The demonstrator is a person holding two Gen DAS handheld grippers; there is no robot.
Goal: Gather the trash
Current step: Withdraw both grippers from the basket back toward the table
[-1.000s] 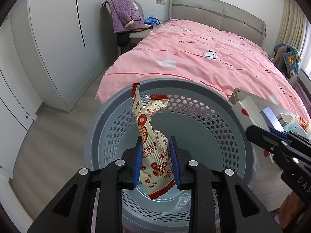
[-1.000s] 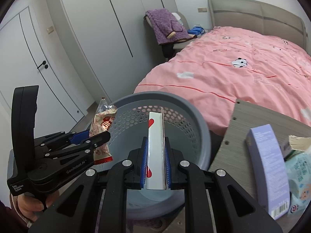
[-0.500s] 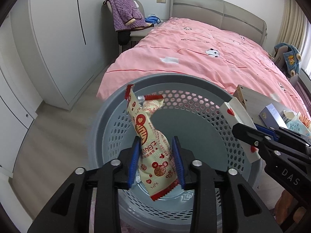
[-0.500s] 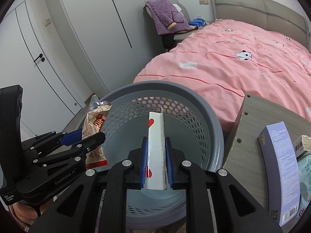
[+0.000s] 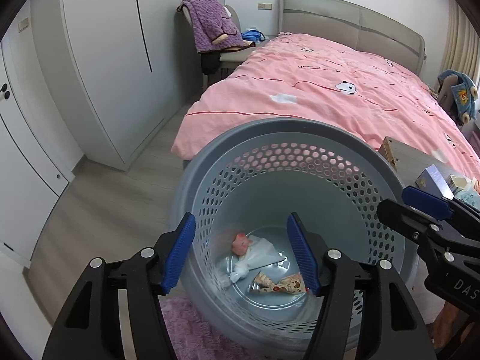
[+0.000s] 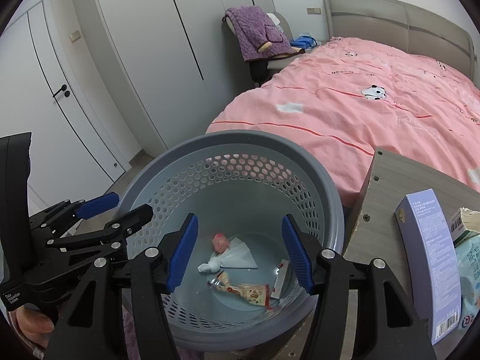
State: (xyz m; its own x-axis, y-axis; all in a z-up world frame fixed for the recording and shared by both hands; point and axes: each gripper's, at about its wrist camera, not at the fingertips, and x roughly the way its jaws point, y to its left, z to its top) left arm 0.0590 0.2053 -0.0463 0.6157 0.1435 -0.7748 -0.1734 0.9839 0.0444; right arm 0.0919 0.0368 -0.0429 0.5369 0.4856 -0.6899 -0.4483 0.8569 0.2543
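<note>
Both of my tongs are positioned over the mouth of the grey perforated basket [image 5: 345, 162], pointing down into it.

Left tongs [image 5: 240, 256]: the jaws stand wide and are opening. Nothing is between the blue pads. Directly below and ahead of the tips, on the basket floor, lies the red-and-cream snack wrapper [image 5: 282, 287], flat on its side near the right pad. Just beyond it, toward the left pad, lies a crumpled white tissue [image 5: 258, 255] with a small pink item [image 5: 240, 244] touching its far end.

Right tongs [image 6: 238, 253]: the jaws stand wide and are opening. Nothing is between the pads. Below the tips I see the same snack wrapper [image 6: 249, 292] on the basket floor, and just beside it, under the right pad, the white carton with red hearts [image 6: 280, 279], leaning against the basket wall. The tissue [image 6: 231, 258] lies past the wrapper, nearer the left pad.

The left tongs [image 6: 120, 213] show to the left of my right tongs, over the basket rim; a hand [image 6: 33, 325] grips their handle.

To the right of the right tongs, a wooden tabletop [image 6: 381, 198] abuts the basket and carries a lavender box [image 6: 432, 270] and a pale blue wipes pack [image 6: 469, 282]. Beyond the basket stands a bed with a pink duvet [image 5: 330, 90].
</note>
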